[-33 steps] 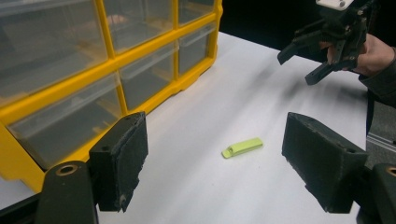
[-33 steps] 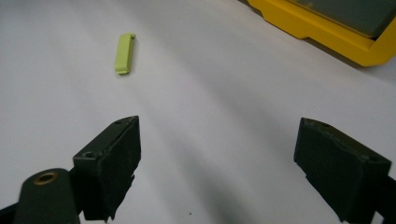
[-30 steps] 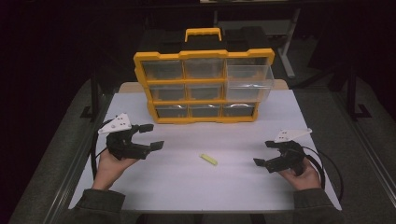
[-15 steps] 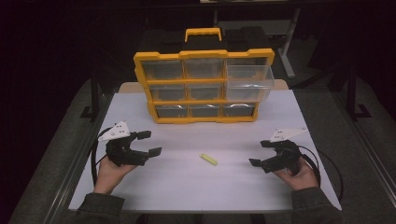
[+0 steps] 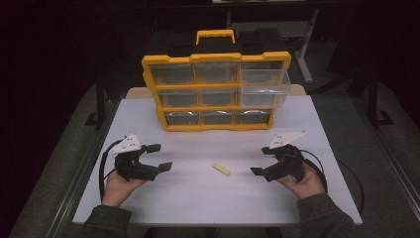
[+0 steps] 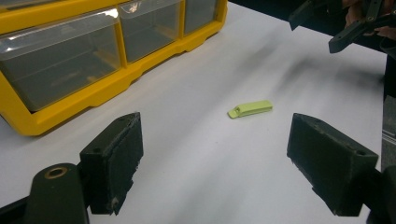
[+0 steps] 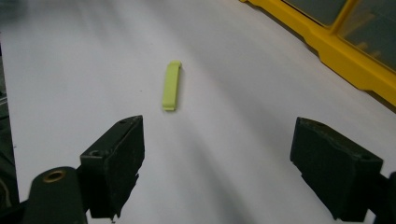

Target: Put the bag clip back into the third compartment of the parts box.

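- Nearest my edge of the table point(image 5: 148, 203), at about seven o'clock, I had the left gripper point(image 5: 159, 157) hanging low with nothing between its jaws; they had just been opening and stood spread wide, touching nothing.
- At about five o'clock, the right gripper point(image 5: 261, 161) was in the same condition as I read it from its own view: jaws well apart, no load, aimed toward the middle of the table.
- Between the two, close to six o'clock and apart from both, the small yellow-green strip point(image 5: 221, 169) lay flat on the white surface.
- Risk, as I judged it: the strip was thin and lay flush, so pads coming down flat could skid it away or close over it without catching.
- Both grippers faced the strip, so reaching with both at once could have knocked jaws together over it.
- Farthest, at twelve o'clock, the yellow drawer organiser point(image 5: 217, 92) stood upright; its top right drawer point(image 5: 264, 83) was pulled out. A careless swing toward it could have tipped it.
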`<action>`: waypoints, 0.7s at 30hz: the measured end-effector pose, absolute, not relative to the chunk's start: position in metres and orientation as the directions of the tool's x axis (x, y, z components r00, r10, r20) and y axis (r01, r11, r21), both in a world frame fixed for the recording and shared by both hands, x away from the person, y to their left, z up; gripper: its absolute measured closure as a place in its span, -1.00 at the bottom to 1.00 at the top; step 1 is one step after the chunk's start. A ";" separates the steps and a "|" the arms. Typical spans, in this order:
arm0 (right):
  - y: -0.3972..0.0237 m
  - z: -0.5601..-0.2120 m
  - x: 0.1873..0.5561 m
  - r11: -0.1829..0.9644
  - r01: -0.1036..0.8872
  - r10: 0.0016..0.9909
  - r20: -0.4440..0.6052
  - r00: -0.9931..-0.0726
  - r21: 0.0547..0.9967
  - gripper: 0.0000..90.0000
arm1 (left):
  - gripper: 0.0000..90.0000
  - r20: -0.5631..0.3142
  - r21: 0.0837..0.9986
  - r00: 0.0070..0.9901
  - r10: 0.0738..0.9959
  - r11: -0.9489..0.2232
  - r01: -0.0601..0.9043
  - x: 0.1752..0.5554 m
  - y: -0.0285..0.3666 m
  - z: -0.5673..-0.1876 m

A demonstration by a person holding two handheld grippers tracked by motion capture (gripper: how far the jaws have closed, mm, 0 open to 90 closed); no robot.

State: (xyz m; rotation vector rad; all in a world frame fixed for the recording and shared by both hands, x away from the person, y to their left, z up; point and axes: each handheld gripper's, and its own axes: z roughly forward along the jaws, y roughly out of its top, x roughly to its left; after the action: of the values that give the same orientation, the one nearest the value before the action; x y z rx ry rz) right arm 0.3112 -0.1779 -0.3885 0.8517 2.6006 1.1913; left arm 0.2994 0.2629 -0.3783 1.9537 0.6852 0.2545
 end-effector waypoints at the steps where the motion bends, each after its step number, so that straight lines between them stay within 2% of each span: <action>1: -0.176 -0.388 0.312 0.527 0.429 0.553 0.087 -0.829 0.733 -0.62 | -0.59 -0.113 0.875 0.817 0.566 -0.333 0.351 0.299 0.263 -0.379; 21: -0.117 -0.398 0.331 0.615 0.402 0.495 0.066 -0.867 0.678 -0.38 | -0.59 -0.129 0.878 0.812 0.570 -0.314 0.360 0.298 0.268 -0.384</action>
State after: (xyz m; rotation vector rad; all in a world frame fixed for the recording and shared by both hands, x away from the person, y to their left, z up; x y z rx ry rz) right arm 0.3312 -0.1173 -0.3977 0.7553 2.7069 1.0879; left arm 0.2979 0.2678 -0.3836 1.9367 0.6963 0.2477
